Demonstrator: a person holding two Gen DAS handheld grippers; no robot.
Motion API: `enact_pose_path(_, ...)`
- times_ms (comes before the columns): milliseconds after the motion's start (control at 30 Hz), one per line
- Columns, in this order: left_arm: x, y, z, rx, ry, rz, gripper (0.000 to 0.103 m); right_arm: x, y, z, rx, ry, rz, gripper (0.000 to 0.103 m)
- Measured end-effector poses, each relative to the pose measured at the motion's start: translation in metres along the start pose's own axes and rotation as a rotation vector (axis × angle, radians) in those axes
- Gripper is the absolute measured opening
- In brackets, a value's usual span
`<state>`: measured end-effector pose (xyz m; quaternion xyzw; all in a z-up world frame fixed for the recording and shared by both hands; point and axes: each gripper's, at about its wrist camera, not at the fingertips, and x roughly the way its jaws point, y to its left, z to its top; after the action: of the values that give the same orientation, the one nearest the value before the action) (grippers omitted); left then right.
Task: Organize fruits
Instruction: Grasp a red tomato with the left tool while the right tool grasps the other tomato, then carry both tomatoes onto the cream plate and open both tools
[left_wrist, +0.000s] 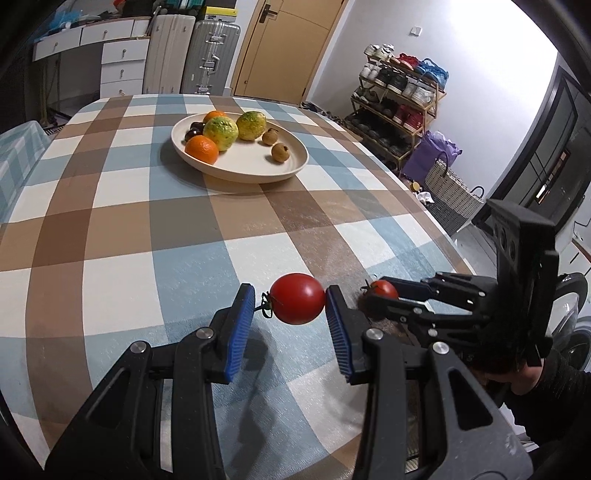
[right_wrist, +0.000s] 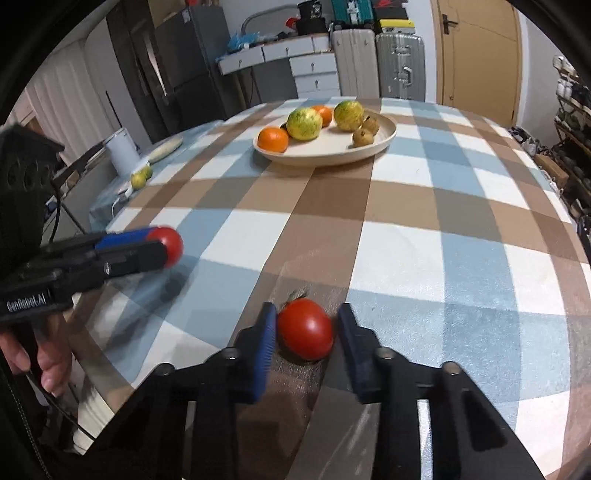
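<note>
Right wrist view is smeared with blur, so I cannot tell if my right gripper (right_wrist: 306, 328) lifts its tomato (right_wrist: 306, 328) off the checked worktop (right_wrist: 424, 240); its fingers (right_wrist: 267, 343) are clamped on it; my left gripper (left_wrist: 290, 304) pinches a second tomato (left_wrist: 297, 298) by stem and side; the plate (left_wrist: 255, 162) beyond carries oranges (left_wrist: 201, 148), green-yellow citrus (left_wrist: 220, 133) and small brown fruits (left_wrist: 280, 151); a dark fruit there sits half hidden

White lettering "GenRobot.AI" stands on the left tongs (right_wrist: 173, 245) body.
</note>
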<state>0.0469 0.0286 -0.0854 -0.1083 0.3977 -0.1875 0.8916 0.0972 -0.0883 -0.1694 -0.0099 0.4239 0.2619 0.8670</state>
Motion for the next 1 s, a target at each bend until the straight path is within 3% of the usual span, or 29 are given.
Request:
enact_pose_path(400, 0.009, 0.0, 0.035, 0.005, -0.037, 0.013, 0.037, -0.011, -0.015, 0.019, 0.053, -0.079, 0.065, 0.029)
enact_pose_path(800, 0.049, 0.012, 0.112, -0.033, -0.057, 0.033, 0.037, -0.019, -0.044, 0.095, 0.061, -0.227, 0.09, 0.029)
enact_pose_path(900, 0.062, 0.014, 0.131, -0.025, -0.054, 0.048, 0.028, -0.016, -0.049, 0.115, 0.064, -0.24, 0.1, 0.029)
enact_pose_path(1000, 0.078, 0.015, 0.147, -0.011, -0.048, 0.063, 0.028, -0.007, -0.056, 0.136, 0.07, -0.243, 0.109, 0.029)
